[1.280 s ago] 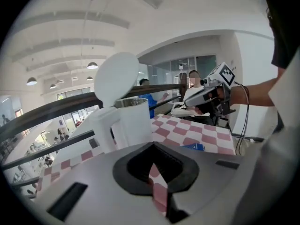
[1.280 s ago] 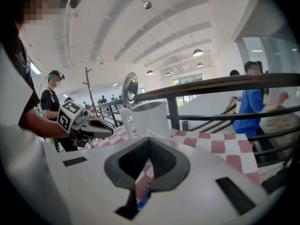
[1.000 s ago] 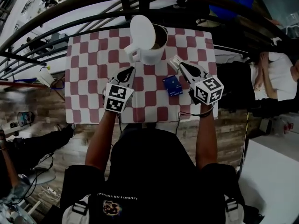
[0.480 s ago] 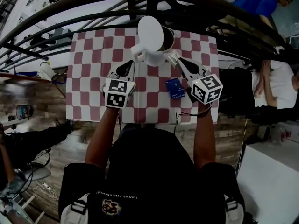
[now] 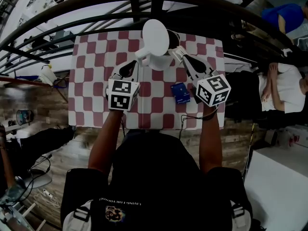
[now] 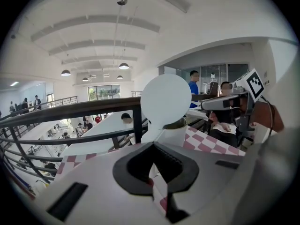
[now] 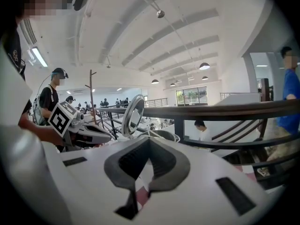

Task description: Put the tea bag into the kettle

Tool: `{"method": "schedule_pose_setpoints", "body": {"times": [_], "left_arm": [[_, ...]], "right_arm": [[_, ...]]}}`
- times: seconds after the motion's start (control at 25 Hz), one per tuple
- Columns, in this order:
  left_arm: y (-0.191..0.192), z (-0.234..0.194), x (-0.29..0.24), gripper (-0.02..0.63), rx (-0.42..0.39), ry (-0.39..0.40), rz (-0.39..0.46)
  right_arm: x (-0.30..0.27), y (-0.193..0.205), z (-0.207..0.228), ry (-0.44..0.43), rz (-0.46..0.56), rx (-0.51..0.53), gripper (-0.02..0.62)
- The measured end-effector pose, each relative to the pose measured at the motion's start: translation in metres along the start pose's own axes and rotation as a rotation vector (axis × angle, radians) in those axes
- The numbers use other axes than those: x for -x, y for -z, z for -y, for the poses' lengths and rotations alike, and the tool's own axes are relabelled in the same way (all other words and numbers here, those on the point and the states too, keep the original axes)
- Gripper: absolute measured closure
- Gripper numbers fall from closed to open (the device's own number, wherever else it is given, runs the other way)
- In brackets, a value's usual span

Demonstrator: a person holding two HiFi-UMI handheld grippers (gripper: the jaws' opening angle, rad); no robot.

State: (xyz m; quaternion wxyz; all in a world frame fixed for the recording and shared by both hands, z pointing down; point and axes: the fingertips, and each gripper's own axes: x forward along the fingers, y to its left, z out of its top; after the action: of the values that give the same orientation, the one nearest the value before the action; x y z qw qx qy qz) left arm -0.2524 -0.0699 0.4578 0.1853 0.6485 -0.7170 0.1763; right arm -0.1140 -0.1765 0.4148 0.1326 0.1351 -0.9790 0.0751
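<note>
Head view looks down on the person (image 5: 159, 177), who reaches from the bottom of the frame up to the desk (image 5: 91, 81), covered with a red and white checked cloth.

The tea bag (image 5: 179, 91), a small blue packet, lies flat on the cloth in the lower right part of the desk. It is just beside the body of the right claw (image 5: 179, 56) but well apart from its tips. The long axis of the packet runs about from the bottom of the frame to the top, so one short end looks toward the kettle (image 5: 159, 59). Which end is which I cannot tell, as it is too small.

The left claw (image 5: 131, 69) has its tip near the left side of the kettle. The right claw's tip is close beside the kettle's rim on the right; whether it touches I cannot tell. Both claws are fully closed and carry nothing. Each gripper view shows the pads pressed together with only cloth beneath.

The white kettle stands at the top centre of the desk. Its lid (image 5: 155, 35) is raised, so the mouth is free. To my judgement the kettle is ready, but the main step is not begun: the bag must be picked up, carried and dropped in.

Behind the desk, the left gripper view shows a dark railing (image 6: 93, 109).
</note>
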Motion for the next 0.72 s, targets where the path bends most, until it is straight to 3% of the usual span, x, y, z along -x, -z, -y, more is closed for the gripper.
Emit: {"method": "schedule_pose_setpoints", "body": {"times": [0.36,0.72], "left_arm": [[-0.009,-0.009,0.003,0.601,0.015,-0.002,0.018],[-0.006,-0.015,0.008,0.601,0.024,-0.002,0.018]], "right_arm": [[-0.021,-0.022,-0.002,0.035,0.026,0.017,0.583],[-0.053,-0.011,-0.001,0.078,-0.014,0.024,0.583]]}}
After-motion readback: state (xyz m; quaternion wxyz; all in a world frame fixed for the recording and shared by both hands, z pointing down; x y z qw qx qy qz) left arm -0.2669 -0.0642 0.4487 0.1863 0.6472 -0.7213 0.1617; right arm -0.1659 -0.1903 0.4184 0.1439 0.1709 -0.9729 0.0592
